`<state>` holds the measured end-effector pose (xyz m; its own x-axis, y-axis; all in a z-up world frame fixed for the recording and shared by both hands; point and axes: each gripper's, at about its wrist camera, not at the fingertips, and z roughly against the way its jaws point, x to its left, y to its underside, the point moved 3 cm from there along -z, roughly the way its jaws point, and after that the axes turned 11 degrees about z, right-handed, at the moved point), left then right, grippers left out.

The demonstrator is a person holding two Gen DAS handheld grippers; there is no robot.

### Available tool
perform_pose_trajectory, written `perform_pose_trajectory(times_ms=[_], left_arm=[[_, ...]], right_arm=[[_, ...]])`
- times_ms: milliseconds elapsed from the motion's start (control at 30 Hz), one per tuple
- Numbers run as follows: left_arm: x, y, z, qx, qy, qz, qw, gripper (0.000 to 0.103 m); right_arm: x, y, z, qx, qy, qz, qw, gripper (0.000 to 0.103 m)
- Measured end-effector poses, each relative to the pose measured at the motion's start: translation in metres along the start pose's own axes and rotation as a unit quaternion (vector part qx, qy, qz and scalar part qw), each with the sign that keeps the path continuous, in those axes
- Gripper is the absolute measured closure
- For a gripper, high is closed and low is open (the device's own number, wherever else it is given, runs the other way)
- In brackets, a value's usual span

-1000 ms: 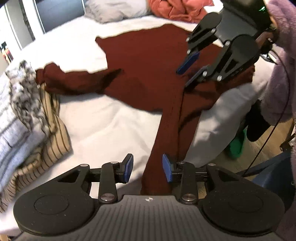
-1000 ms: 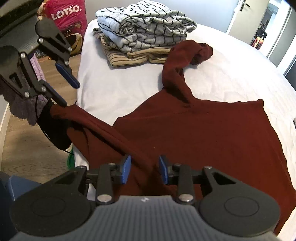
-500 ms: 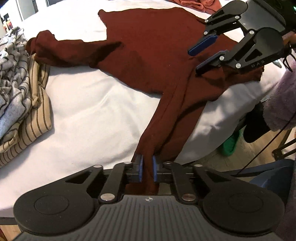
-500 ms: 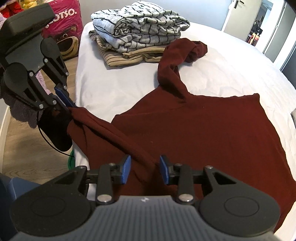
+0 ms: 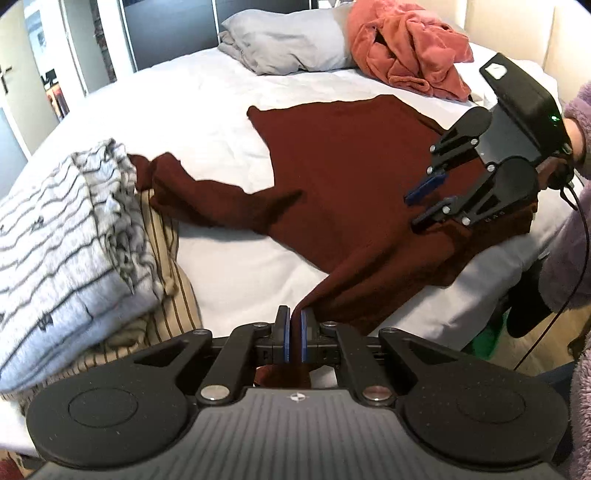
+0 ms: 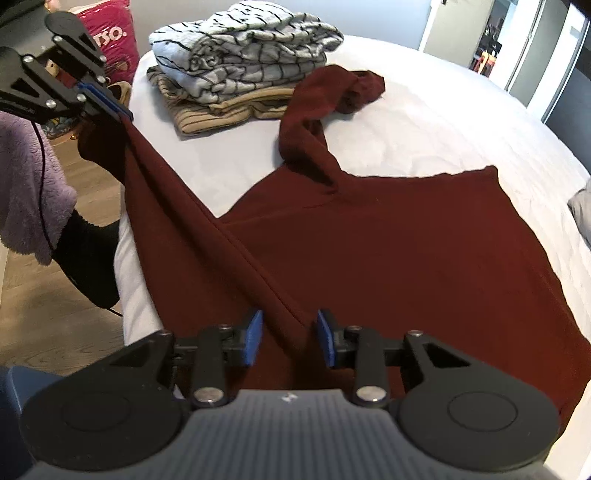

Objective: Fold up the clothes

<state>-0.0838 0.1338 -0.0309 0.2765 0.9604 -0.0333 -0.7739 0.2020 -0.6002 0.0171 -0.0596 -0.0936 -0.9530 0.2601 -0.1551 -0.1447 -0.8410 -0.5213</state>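
Note:
A dark red sweater [image 5: 351,166] [image 6: 406,258] lies spread on the white bed [image 5: 184,103]. My left gripper [image 5: 294,314] [image 6: 123,110] is closing tight on the end of one sleeve [image 6: 177,192], its blue pads pinching the fabric, and the sleeve is stretched taut off the bed edge. My right gripper [image 6: 290,332] [image 5: 412,210] hovers over the sweater where that sleeve meets the body. Its jaws are closing; the pads still stand apart with fabric between them. The other sleeve [image 5: 207,199] trails toward the folded stack.
A stack of folded clothes [image 5: 55,229] [image 6: 240,44] sits at the bed's corner. A grey pillow [image 5: 288,40] and a crumpled coral garment [image 5: 406,48] lie at the head. A pink bag [image 6: 110,26] stands on the wooden floor [image 6: 37,314]. A purple fleece sleeve [image 5: 569,258] is close by.
My left gripper has shut on the sleeve end and lifted it off the bed edge, pulling the sleeve taut. The right gripper has stayed over the shoulder area with its pads apart.

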Motion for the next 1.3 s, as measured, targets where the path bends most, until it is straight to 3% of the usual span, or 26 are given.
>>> perform_pose_trajectory(times_ms=[67,167,300,333,400,533,733,867,933,967,1100,1200,1300], left_arm=[[-0.001,-0.003,-0.002,-0.009,-0.018,-0.010,0.9997,0.100],[0.003,-0.009,-0.008,-0.036,-0.055,-0.005,0.9978,0.093],[0.016,-0.012,-0.021,-0.028,-0.095,0.019,0.9949,0.059],[0.020,-0.011,-0.022,-0.026,-0.096,0.024,0.9948,0.059],[0.024,-0.007,-0.024,-0.014,-0.100,0.029,0.9945,0.059],[0.020,0.003,-0.030,-0.001,-0.090,0.015,0.9958,0.059],[-0.015,0.019,-0.062,0.029,-0.108,-0.116,0.9869,0.062],[-0.026,0.026,-0.080,0.031,-0.121,-0.164,0.9786,0.065],[-0.025,0.021,-0.083,0.031,-0.120,-0.156,0.9799,0.083],[-0.024,0.019,-0.082,0.032,-0.120,-0.151,0.9807,0.097],[-0.019,0.011,-0.069,0.021,-0.121,-0.137,0.9829,0.101],[-0.017,0.008,-0.050,-0.001,-0.134,-0.141,0.9810,0.101],[-0.012,0.010,-0.040,0.004,-0.148,-0.148,0.9778,0.101]], right_arm=[[-0.005,-0.002,0.003,-0.006,0.007,-0.010,1.000,0.098],[-0.020,-0.007,0.017,-0.034,0.065,-0.029,0.997,0.098],[-0.033,-0.002,0.015,-0.021,0.110,-0.045,0.993,0.089],[-0.035,0.000,0.012,-0.014,0.114,-0.048,0.992,0.073],[-0.036,0.002,0.013,-0.014,0.118,-0.055,0.991,0.054],[-0.035,0.005,0.018,-0.016,0.121,-0.057,0.991,0.054],[-0.041,0.010,0.028,-0.005,0.127,-0.074,0.989,0.053],[-0.052,0.022,0.038,0.012,0.135,-0.111,0.985,0.048],[-0.059,0.035,0.043,0.024,0.142,-0.135,0.980,0.047],[-0.062,0.042,0.046,0.031,0.145,-0.147,0.978,0.047],[-0.075,0.079,0.058,0.071,0.161,-0.218,0.960,0.047],[-0.088,0.112,0.069,0.086,0.170,-0.289,0.938,0.047],[-0.096,0.143,0.069,0.101,0.162,-0.347,0.918,0.049]])
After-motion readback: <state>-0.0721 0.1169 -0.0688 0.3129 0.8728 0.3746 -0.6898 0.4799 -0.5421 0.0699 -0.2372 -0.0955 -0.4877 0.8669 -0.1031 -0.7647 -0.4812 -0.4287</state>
